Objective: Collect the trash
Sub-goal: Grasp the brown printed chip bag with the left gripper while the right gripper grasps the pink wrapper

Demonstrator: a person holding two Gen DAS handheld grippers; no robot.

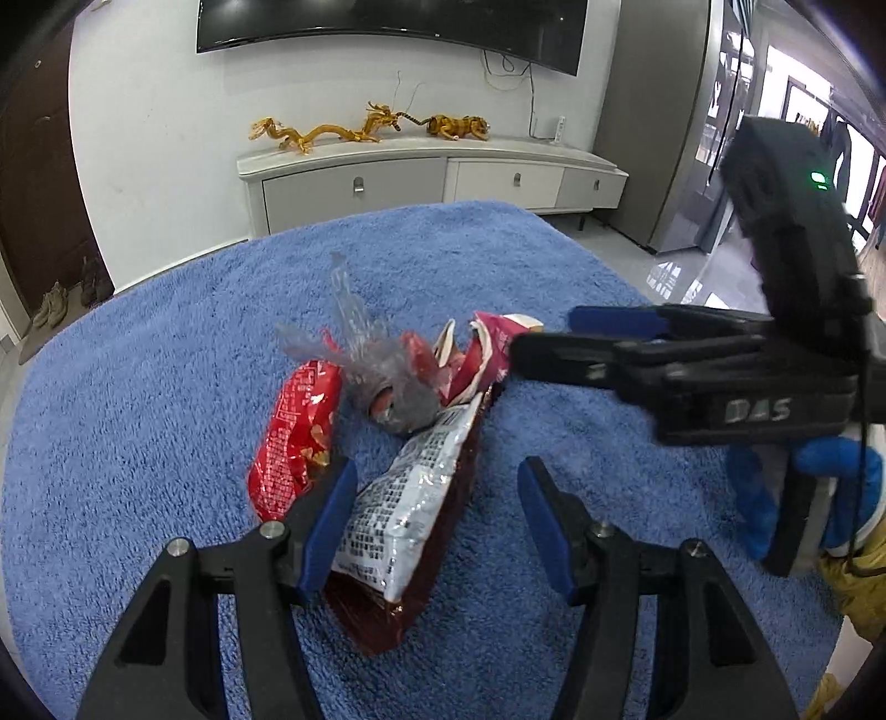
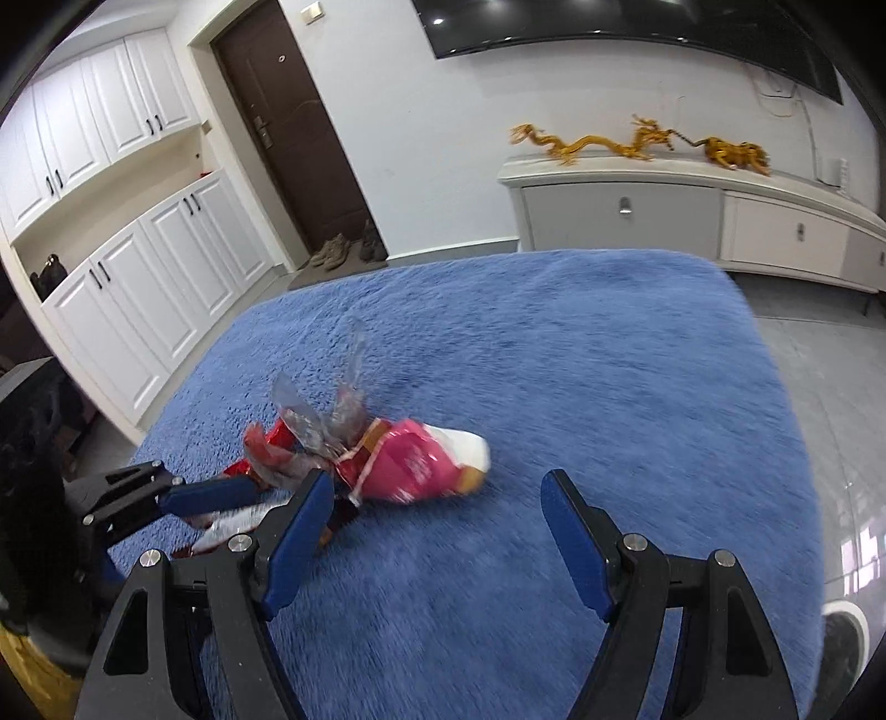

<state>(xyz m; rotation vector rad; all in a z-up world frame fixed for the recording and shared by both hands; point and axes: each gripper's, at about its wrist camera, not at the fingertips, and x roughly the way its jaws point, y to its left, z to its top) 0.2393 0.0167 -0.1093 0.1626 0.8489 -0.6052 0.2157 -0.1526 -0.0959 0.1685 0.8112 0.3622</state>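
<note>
- The trash sits in one small heap near the middle of the blue fleece cover (image 1: 166, 387) on the desk.
- Heap contents: a red snack wrapper (image 1: 293, 437) on the left; a silver-and-dark-red foil bag (image 1: 410, 498) lying lengthwise toward me; a crumpled clear plastic film (image 1: 360, 343) on top; a pink-and-white wrapper (image 1: 487, 349) at the far right side.
- In the right wrist view the pink-and-white wrapper (image 2: 421, 465) lies nearest, the clear film (image 2: 332, 410) sticks up behind it, and the picture is slightly blurred.
- My left hand-held gripper (image 1: 437, 520) has its jaws apart, astride the near end of the foil bag; the left pad lies just beside the bag's edge, and I cannot tell whether it touches. Nothing is gripped.
- My right hand-held gripper (image 2: 437, 537) stands wide open above bare cover, just short of the pink-and-white wrapper; nothing lies between its fingers.
- In the left wrist view the right hand-held gripper (image 1: 548, 332) comes in from the right, tips at the pink-and-white wrapper.
- Behind the desk: a white low cabinet (image 1: 421, 177) with golden dragon figures (image 1: 332, 133), a wall-mounted screen (image 1: 387, 22), a dark door (image 2: 288, 122).
</note>
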